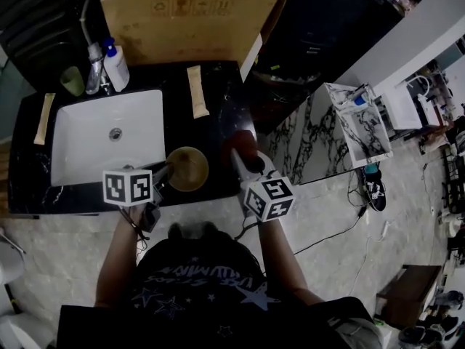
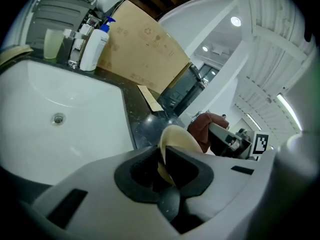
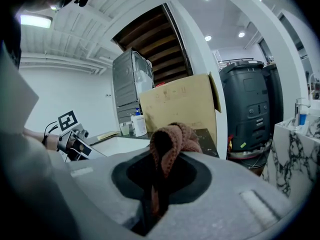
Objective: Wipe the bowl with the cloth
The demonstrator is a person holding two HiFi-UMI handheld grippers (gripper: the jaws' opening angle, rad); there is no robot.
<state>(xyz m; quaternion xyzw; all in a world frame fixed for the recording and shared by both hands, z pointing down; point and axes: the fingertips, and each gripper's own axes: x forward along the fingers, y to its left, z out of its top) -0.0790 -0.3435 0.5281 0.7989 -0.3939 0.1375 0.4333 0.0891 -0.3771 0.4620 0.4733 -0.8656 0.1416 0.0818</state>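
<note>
A tan bowl (image 1: 187, 168) sits on the black counter (image 1: 225, 93), just right of the sink. My left gripper (image 1: 166, 171) is at the bowl's left edge. In the left gripper view its black pads clamp the thin rim of the bowl (image 2: 176, 139), so the left gripper (image 2: 162, 161) is shut on it. My right gripper (image 1: 247, 162) is to the right of the bowl, shut on a bunched reddish-brown cloth (image 1: 247, 145). In the right gripper view the cloth (image 3: 172, 139) bulges up from between the pads of the right gripper (image 3: 159, 176). The cloth is apart from the bowl.
A white sink (image 1: 138, 133) takes up the counter's left half. Behind it stand a pump bottle (image 1: 115, 65) and a green cup (image 1: 72, 81). A large cardboard box (image 1: 189, 13) stands at the back. Wooden strips (image 1: 197, 91) lie on the counter. A marble panel (image 1: 290, 144) stands to the right.
</note>
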